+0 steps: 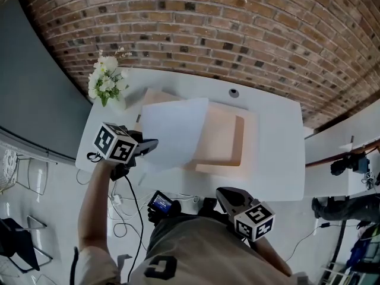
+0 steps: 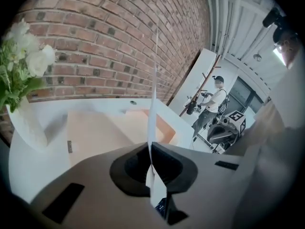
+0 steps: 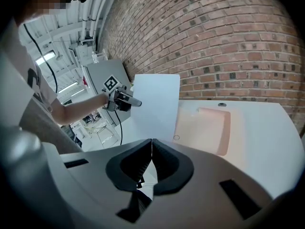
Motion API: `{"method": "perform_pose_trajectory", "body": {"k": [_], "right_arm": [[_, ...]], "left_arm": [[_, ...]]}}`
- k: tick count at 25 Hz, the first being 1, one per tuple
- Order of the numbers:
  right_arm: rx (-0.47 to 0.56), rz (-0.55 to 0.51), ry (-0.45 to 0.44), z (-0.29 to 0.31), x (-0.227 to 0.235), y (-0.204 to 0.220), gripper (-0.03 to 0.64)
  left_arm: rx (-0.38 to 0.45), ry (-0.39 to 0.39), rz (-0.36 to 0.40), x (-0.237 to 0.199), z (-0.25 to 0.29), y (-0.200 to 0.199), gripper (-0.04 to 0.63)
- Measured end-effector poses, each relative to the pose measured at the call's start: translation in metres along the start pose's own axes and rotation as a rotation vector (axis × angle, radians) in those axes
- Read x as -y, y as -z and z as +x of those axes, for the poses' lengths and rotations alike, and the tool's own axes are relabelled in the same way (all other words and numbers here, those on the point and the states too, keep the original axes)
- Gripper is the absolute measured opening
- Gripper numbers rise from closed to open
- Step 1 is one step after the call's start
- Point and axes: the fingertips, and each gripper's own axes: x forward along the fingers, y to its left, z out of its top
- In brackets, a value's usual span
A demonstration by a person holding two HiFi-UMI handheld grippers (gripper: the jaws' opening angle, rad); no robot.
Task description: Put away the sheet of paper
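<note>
1. The sheet of paper (image 1: 172,132) is up in the air, pinched at its lower left edge. From the head view it hangs over the left part of a peach tray (image 1: 228,138). The right gripper view shows it standing nearly upright, not lying flat.
2. It's the left gripper (image 1: 149,145) that has it. In the left gripper view its fingers (image 2: 128,171) are clamped together, with the sheet running edge-on between them.
3. The right gripper (image 1: 225,195) hangs low, close to the person's waist and well apart from the sheet. Its fingers (image 3: 131,168) are pressed together with nothing between them.
4. The tray sits in the middle of the white tabletop (image 1: 273,159), and what I can see of it looks bare. That makes it the likely home for the sheet, though that's my guess.
5. Progress, as I read it: the pick-up is done and the sheet is firmly gripped. The putting away is not done, because the sheet rests on nothing yet.
6. What's left: bring the sheet flat, lower it into its place, then let go.
7. One worry is that the sheet is limp and held by one edge only, so it may sag or curl on the way down.
8. Further out, a vase of white flowers (image 1: 105,79) stands at the tabletop's far left corner, near the sheet's path but not touching it. A brick wall (image 1: 237,28) runs behind.
</note>
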Motion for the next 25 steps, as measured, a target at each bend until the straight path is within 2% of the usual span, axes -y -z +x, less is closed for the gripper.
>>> {"method": "perform_pose_trajectory", "body": {"k": [7,10,18,25], "right_arm": [[-0.001,0.018,0.012,-0.002,-0.002,0.0,0.023],[-0.001,0.023,0.017,-0.003,-0.002,0.0,0.023],[-0.005,0.033,0.02,-0.005,0.0,0.001,0.023],[-0.004,0.036,0.034,-0.007,0.007,0.0,0.023]], "left_arm": [[-0.069,0.045,-0.053,-0.023,0.028,0.008,0.015],[-0.103,0.04,-0.06,-0.034,0.038,0.011,0.015],[-0.175,-0.036,-0.081,-0.058,0.054,0.018,0.015],[-0.216,-0.14,-0.09,-0.085,0.066,0.024,0.015]]}}
